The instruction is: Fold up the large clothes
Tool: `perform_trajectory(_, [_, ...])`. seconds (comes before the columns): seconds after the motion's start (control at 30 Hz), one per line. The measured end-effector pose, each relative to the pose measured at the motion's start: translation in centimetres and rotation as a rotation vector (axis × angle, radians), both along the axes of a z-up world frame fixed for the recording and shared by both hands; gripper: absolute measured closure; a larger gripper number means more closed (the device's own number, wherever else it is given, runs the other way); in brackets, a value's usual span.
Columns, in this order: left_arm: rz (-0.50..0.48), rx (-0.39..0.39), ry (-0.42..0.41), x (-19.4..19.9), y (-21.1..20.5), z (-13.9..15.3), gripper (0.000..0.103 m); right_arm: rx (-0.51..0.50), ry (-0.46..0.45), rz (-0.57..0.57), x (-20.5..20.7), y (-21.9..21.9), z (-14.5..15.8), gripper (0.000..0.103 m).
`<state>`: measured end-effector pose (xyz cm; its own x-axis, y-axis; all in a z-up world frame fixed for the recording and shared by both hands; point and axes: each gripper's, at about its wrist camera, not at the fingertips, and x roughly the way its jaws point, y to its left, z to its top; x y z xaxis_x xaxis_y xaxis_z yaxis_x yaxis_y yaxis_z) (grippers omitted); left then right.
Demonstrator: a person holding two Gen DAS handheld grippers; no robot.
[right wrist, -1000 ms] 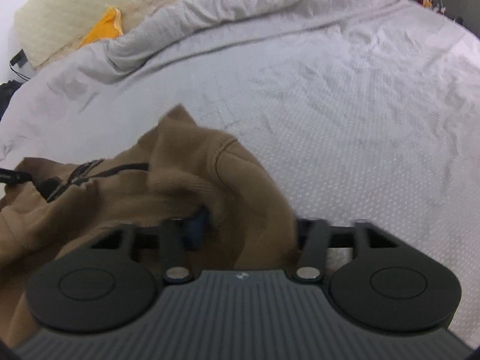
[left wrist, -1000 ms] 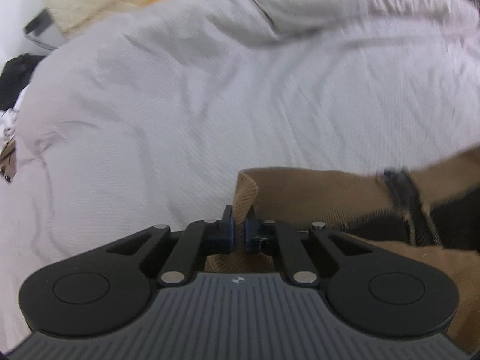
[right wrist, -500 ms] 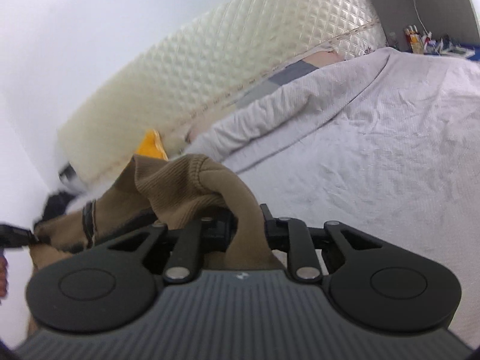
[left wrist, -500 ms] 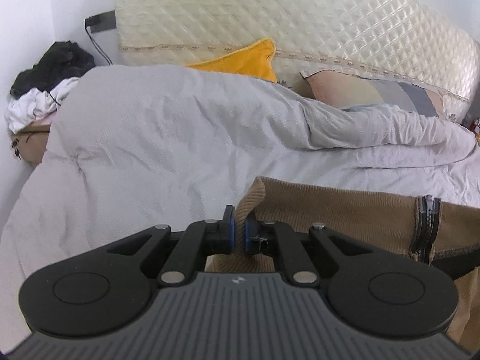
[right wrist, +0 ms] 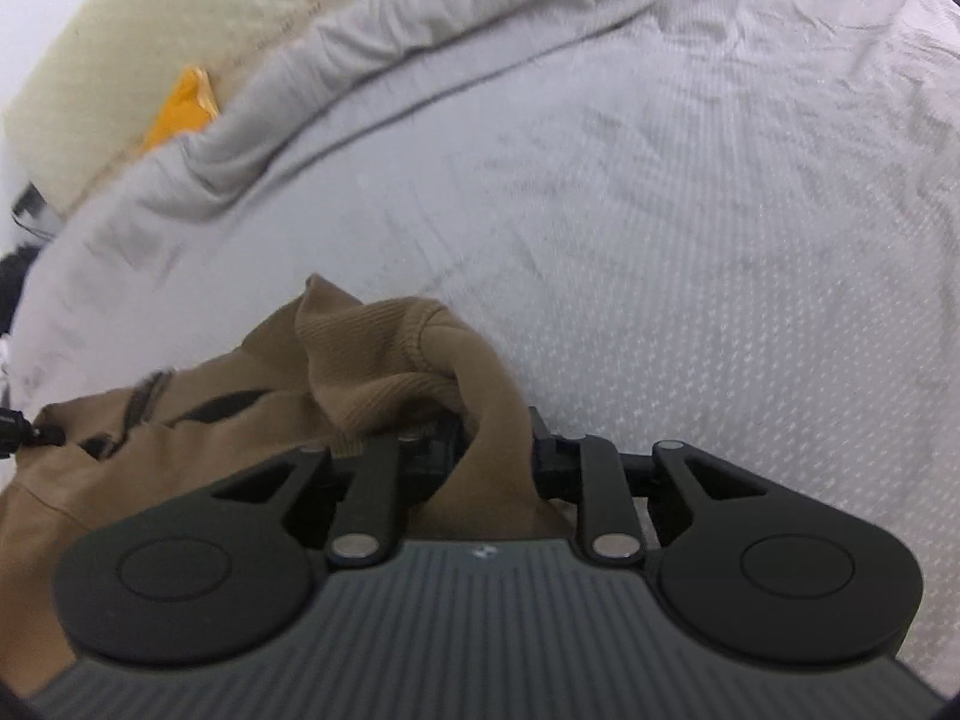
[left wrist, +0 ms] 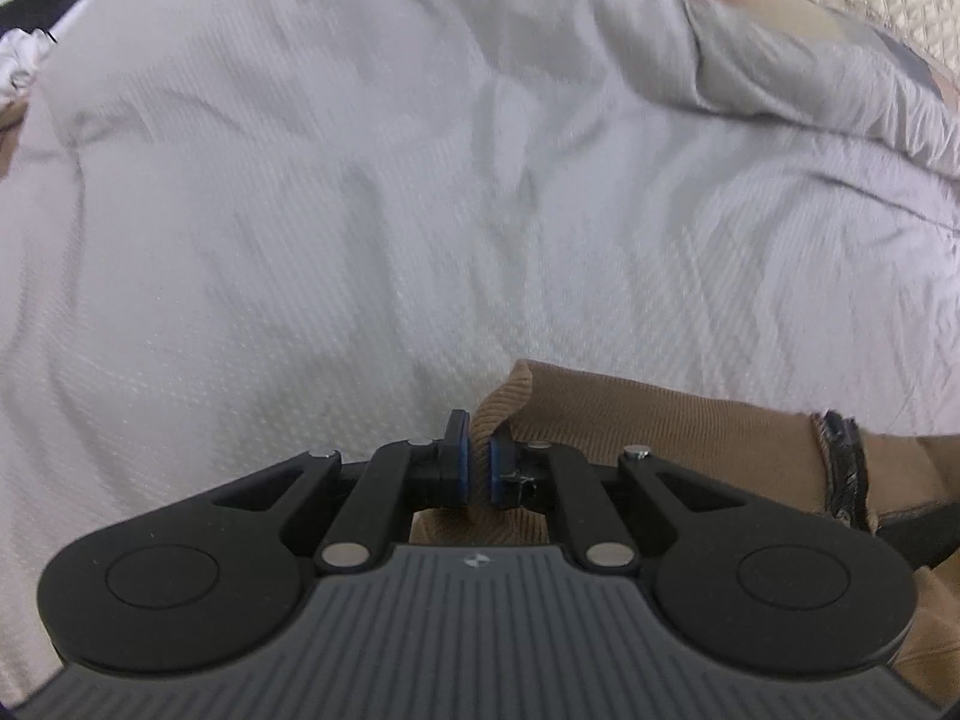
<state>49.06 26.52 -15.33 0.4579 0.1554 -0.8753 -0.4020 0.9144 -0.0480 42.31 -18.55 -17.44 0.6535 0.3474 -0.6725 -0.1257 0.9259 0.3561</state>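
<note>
A brown ribbed jacket (left wrist: 660, 426) with a dark zipper (left wrist: 843, 462) hangs low over the grey bed cover (left wrist: 360, 210). My left gripper (left wrist: 477, 462) is shut on the ribbed corner of its hem, which sticks up between the blue pads. In the right wrist view, a bunched fold of the same jacket (right wrist: 372, 360) fills the gap of my right gripper (right wrist: 498, 456). Its jaws are opening slightly while the cloth still sits pressed between them; the left finger is hidden under the fabric. The rest of the jacket trails off to the lower left.
The grey bed cover (right wrist: 690, 210) spreads wide ahead of both grippers. A quilted cream headboard (right wrist: 120, 60) and a yellow cushion (right wrist: 180, 111) lie at the far side. A pillow (left wrist: 780, 0) sits at the top right, and dark clothes (left wrist: 36, 6) at the far left.
Both grippers lifted the jacket and tipped up toward the headboard, then came back down facing the bed cover. The right jaws stand narrower on the cloth than a second ago.
</note>
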Motion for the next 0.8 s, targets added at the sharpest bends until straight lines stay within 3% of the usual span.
perform_trajectory(0.17, [-0.008, -0.016, -0.005, -0.3, -0.1, 0.0, 0.095, 0.027, -0.012, -0.007, -0.7, -0.4, 0.4, 0.076])
perform_trajectory(0.27, [-0.039, -0.032, -0.016, -0.9, -0.2, 1.1, 0.088, 0.033, -0.023, -0.007, -1.4, -0.5, 1.0, 0.075])
perform_trajectory(0.3, [-0.058, -0.034, -0.008, -1.1, -0.4, 1.4, 0.075, 0.034, -0.027, -0.004, -1.4, -0.4, 1.3, 0.075])
perform_trajectory(0.33, [-0.071, -0.04, 0.0, -1.4, -0.7, 1.8, 0.055, 0.034, -0.033, -0.003, -1.8, -0.4, 1.6, 0.075])
perform_trajectory(0.4, [-0.091, -0.057, -0.008, -2.4, -1.3, 3.0, 0.041, 0.049, -0.044, -0.013, -2.2, -0.7, 2.1, 0.071])
perform_trajectory(0.43, [-0.102, -0.059, -0.024, -3.2, -1.6, 3.8, 0.04, 0.061, -0.045, -0.022, -2.5, -1.0, 2.3, 0.069])
perform_trajectory(0.53, [-0.109, -0.031, -0.054, -5.1, -2.6, 6.3, 0.04, 0.095, -0.067, -0.037, -3.6, -1.9, 3.3, 0.048])
perform_trajectory(0.57, [-0.111, -0.021, -0.067, -5.8, -3.0, 7.1, 0.04, 0.102, -0.082, -0.037, -4.0, -2.2, 3.6, 0.033])
perform_trajectory(0.6, [-0.113, -0.012, -0.085, -6.6, -3.4, 8.0, 0.04, 0.105, -0.1, -0.034, -4.6, -2.4, 4.1, 0.023])
perform_trajectory(0.8, [-0.156, 0.002, -0.185, -12.7, -7.6, 12.8, 0.04, 0.082, -0.195, -0.029, -8.7, -3.0, 6.6, 0.025])
